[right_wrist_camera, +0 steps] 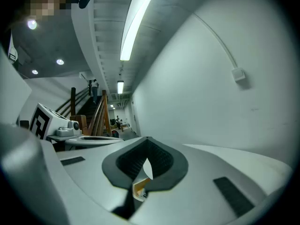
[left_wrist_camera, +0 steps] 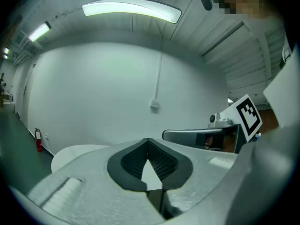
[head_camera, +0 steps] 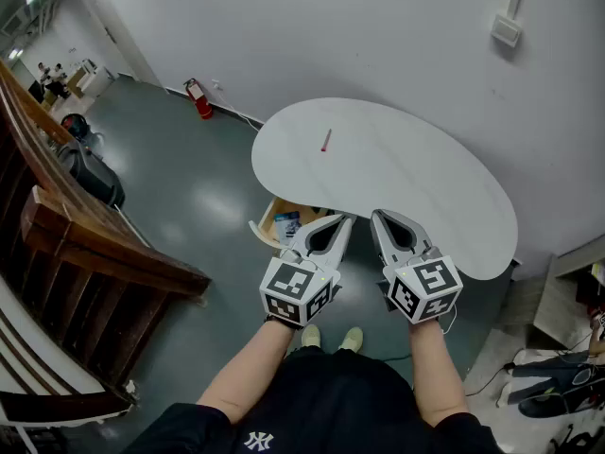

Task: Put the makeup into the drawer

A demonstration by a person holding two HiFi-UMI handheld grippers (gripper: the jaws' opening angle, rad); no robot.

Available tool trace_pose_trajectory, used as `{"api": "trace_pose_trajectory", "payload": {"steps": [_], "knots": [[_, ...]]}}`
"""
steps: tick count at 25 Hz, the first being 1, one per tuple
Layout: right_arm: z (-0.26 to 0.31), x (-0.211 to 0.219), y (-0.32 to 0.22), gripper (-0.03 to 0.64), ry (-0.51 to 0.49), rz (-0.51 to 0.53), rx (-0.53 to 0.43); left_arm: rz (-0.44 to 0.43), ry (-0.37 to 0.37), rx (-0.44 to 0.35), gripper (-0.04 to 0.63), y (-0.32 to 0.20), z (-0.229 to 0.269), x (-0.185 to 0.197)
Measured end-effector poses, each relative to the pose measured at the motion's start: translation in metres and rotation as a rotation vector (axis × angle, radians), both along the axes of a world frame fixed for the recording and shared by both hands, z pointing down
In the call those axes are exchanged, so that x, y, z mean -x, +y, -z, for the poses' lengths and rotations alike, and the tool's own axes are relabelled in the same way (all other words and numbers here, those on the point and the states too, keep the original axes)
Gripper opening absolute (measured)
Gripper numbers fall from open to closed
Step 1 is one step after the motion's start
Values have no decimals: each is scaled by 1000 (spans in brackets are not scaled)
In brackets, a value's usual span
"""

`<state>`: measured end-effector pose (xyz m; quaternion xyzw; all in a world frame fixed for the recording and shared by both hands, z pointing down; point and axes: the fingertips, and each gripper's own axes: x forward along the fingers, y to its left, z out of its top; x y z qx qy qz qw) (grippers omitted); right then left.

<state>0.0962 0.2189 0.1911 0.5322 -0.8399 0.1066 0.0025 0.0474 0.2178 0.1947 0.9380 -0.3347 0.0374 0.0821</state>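
Note:
A thin red makeup stick (head_camera: 324, 140) lies alone on the far left part of the white bean-shaped table (head_camera: 425, 178). Under the table's near left edge a tan open drawer (head_camera: 269, 215) sticks out, with a blue-and-white item (head_camera: 286, 225) inside. My left gripper (head_camera: 346, 218) and right gripper (head_camera: 376, 215) hover side by side over the table's front edge, well short of the stick. In the left gripper view the left gripper (left_wrist_camera: 148, 139) has its jaws shut on nothing. The right gripper (right_wrist_camera: 147, 138) in its own view is likewise shut and empty. Both gripper views point up at the wall.
A wooden stair railing (head_camera: 85, 244) runs along the left. A red fire extinguisher (head_camera: 202, 102) stands by the far wall and a black bag (head_camera: 93, 174) sits on the floor. A shelf (head_camera: 567, 301) and clutter (head_camera: 553, 386) are at the right.

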Motion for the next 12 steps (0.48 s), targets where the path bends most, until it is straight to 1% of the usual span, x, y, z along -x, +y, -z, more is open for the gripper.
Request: {"api": "trace_pose_trajectory", "payload": {"steps": [9, 12], "knots": [[-2, 3, 2, 14, 3, 21, 2, 18, 1, 2, 9, 3, -1, 2], [0, 2, 5, 14, -14, 20, 0, 18, 1, 6, 9, 5, -1, 1]]}}
